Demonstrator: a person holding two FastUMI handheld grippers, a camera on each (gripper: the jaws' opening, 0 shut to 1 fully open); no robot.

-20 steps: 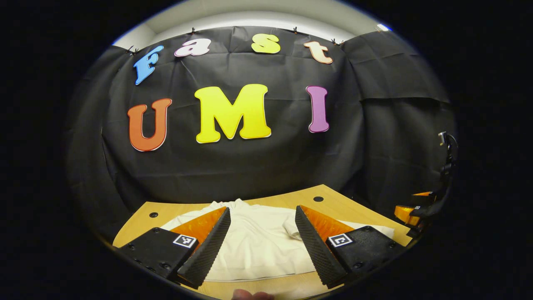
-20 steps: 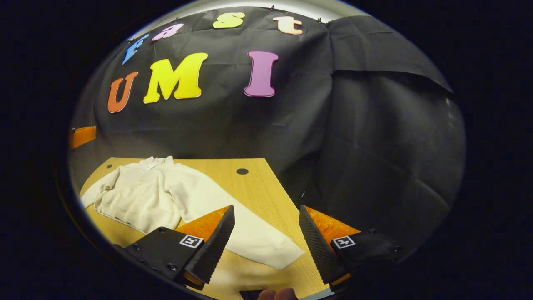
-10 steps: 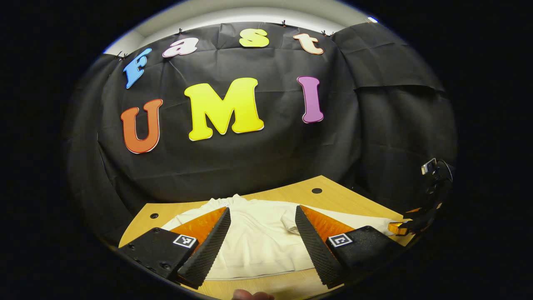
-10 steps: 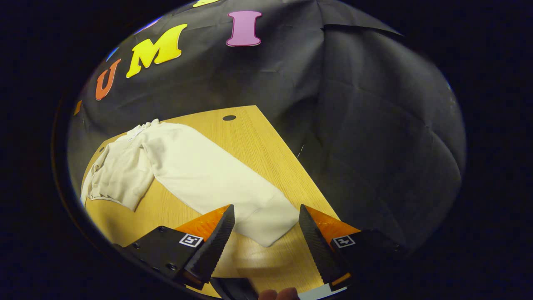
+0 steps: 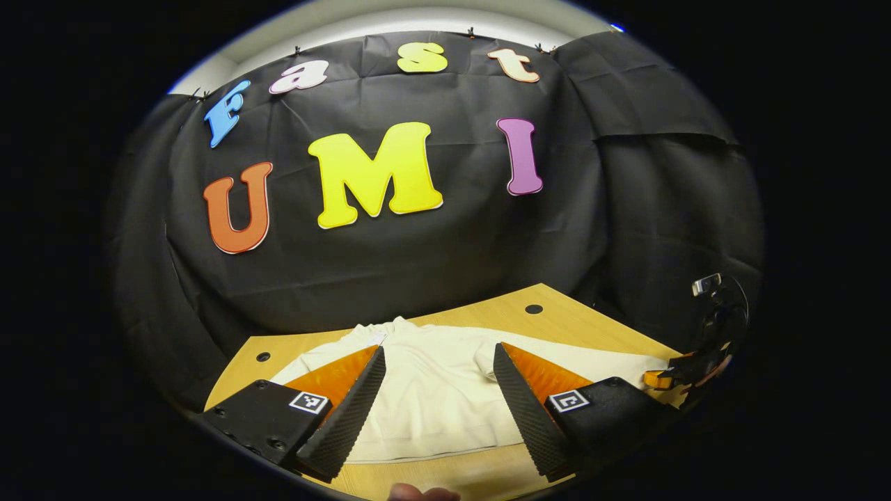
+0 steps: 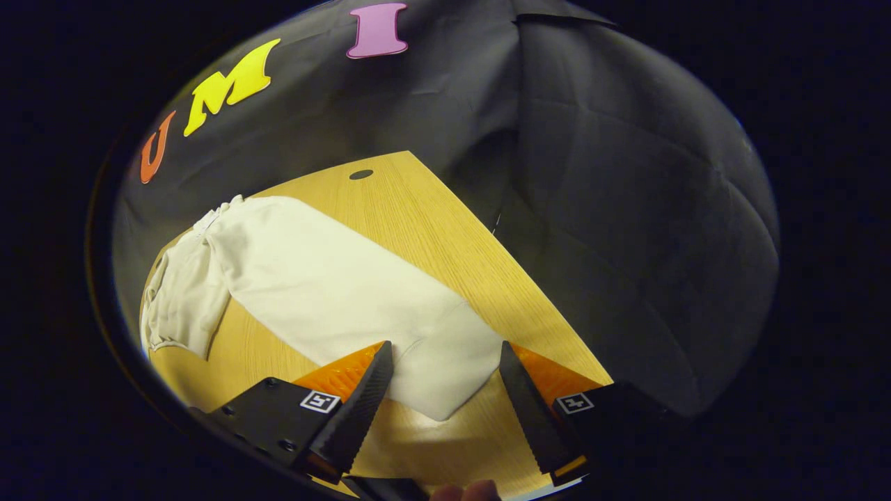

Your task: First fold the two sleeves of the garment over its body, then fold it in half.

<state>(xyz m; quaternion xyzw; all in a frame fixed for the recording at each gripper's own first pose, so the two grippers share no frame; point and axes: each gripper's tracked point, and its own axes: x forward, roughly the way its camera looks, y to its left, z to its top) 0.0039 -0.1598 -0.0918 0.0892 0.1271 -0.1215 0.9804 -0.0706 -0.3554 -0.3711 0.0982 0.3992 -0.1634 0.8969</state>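
Looking along the left gripper (image 5: 440, 400), we see its fingers spread apart, holding nothing, above the cream long-sleeved knit garment (image 5: 431, 390) lying flat on the light wooden table (image 5: 578, 323). Garment body sits mid-table, collar toward the black cloth wall (image 5: 418, 271). One sleeve runs out to the right table edge, where the right gripper (image 5: 679, 376) shows small beside the cuff. In the right gripper view, our right gripper (image 6: 445, 403) is also spread wide, unclenched, its fingers straddling the cream sleeve cuff (image 6: 445, 379) with gaps on both sides; contact with the cloth we cannot tell. Round dark holes (image 6: 360, 174) dot the tabletop. A fingertip (image 6: 466, 491) peeks at the bottom edge. Nothing lies between either gripper and the garment.
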